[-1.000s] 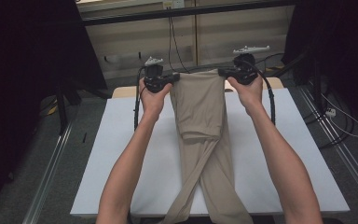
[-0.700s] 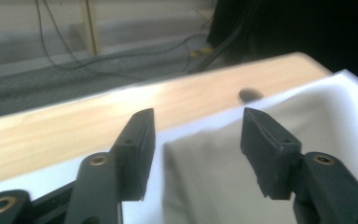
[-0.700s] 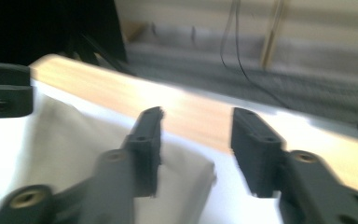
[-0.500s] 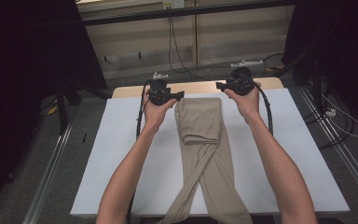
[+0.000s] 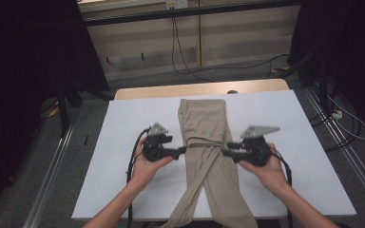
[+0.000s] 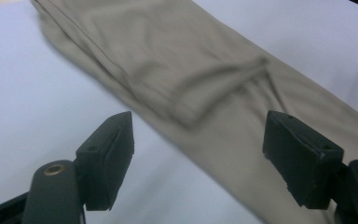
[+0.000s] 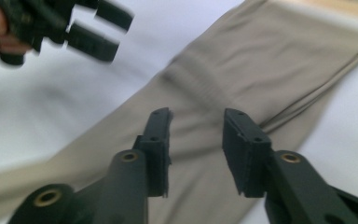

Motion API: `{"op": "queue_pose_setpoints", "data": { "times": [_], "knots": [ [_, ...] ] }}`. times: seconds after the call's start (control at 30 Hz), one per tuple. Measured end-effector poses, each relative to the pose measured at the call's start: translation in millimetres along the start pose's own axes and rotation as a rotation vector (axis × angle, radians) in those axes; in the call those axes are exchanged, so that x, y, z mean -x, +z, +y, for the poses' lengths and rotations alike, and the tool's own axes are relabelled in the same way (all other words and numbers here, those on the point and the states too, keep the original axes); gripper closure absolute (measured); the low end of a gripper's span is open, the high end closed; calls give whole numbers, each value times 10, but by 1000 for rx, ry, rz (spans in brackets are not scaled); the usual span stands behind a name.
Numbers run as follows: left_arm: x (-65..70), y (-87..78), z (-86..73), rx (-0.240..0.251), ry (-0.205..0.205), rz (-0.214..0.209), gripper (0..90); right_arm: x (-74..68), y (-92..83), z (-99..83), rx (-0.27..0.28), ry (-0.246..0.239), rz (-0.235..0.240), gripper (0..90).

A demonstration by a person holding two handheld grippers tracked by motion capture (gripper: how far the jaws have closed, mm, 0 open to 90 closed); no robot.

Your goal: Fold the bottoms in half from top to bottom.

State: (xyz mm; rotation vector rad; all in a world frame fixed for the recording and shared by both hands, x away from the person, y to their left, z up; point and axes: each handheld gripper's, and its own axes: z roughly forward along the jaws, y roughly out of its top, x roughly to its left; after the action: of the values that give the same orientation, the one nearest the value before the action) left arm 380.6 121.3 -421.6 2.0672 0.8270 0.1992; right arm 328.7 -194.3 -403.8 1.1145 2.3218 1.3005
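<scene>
Both hands have come back from the far edge of the table toward the person, and the trousers' (image 5: 204,142) top end, held up there a second ago, now lies folded down on the white sheet (image 5: 123,156).

Left gripper (image 5: 183,150) sits just beside the trousers' left edge, at the fold line — its jaws have just been opening and stand wide, with nothing pressed between them. Right gripper (image 5: 225,152) sits just beside the trousers' right edge; its jaws have just been closing to a narrow gap, pads clear of the cloth.

Trousers: beige, smooth woven cloth, folded over at mid-length, legs crossing below the fold. Their lower ends are cut off at the bottom of the high view. The left gripper view shows the doubled edge and a seam ridge (image 6: 223,77), blurred; the right gripper view shows the left gripper (image 7: 91,32) beyond the cloth, smeared by motion. A bare wooden strip (image 5: 199,89) of the table shows past the trousers' far end.
</scene>
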Motion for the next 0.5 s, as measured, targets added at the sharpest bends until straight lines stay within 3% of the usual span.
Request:
{"op": "queue_pose_setpoints", "data": {
  "times": [0.1,0.17,0.23,0.33,0.4,0.43,0.5],
  "knots": [
    [284,-149,-253,-48,25,-60,305,-293,-27,-265,-54,-16,70,752],
    [452,-271,-356,-68,75,-121,394,-493,-29,-391,-99,-43,98,792],
    [595,-368,-443,-88,110,-149,468,-680,-29,-474,-138,-71,131,799],
    [742,-422,-567,-129,159,-189,590,-886,7,-592,-178,-72,167,771],
    [794,-422,-631,-163,180,-179,618,-985,52,-645,-209,-113,142,717],
    [812,-413,-658,-179,185,-181,619,-1008,74,-666,-219,-116,152,679],
    [821,-397,-698,-209,198,-166,615,-1045,80,-686,-203,-143,142,670]
  ]
}}
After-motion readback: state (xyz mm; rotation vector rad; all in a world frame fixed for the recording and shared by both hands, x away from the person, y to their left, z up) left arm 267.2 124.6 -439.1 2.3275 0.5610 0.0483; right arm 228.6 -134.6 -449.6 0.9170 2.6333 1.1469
